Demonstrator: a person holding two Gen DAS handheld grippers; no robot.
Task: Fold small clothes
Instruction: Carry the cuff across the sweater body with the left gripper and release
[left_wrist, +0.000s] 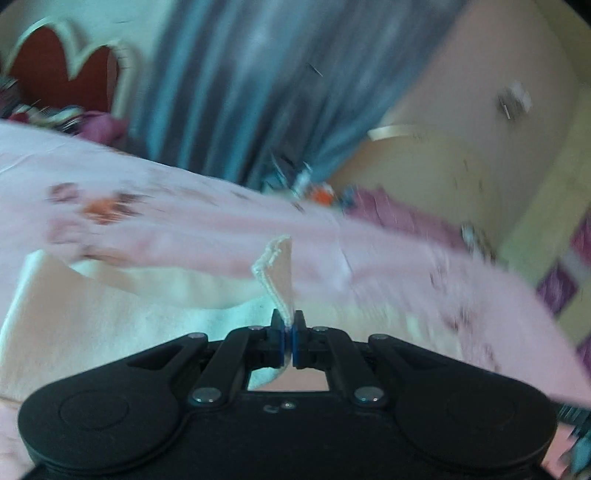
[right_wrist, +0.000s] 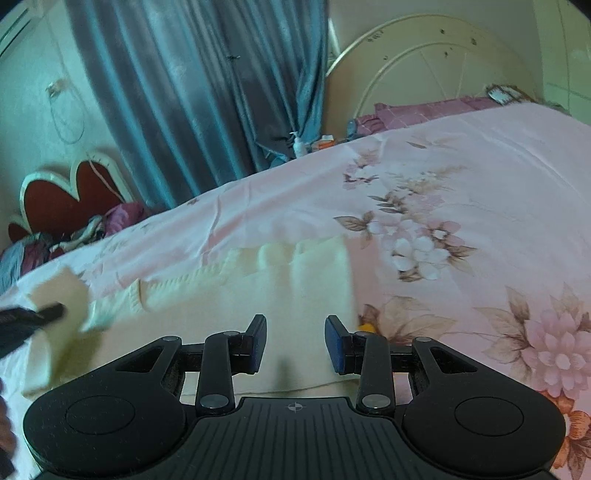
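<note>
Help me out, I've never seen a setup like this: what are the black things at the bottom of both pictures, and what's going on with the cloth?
They are two hand-held grippers, one in each of a person's hands, each with a camera looking forward along its two fingers. That is why each picture shows black fingers at the bottom.

The left gripper is shut on a stitched edge of the cream garment and lifts that corner; the picture is blurred. The right camera also catches it at the left edge.

The right gripper is open, holding nothing, with the garment below it.

The garment lies on a bed with a pink floral sheet. Behind are a blue curtain and a headboard.
</note>
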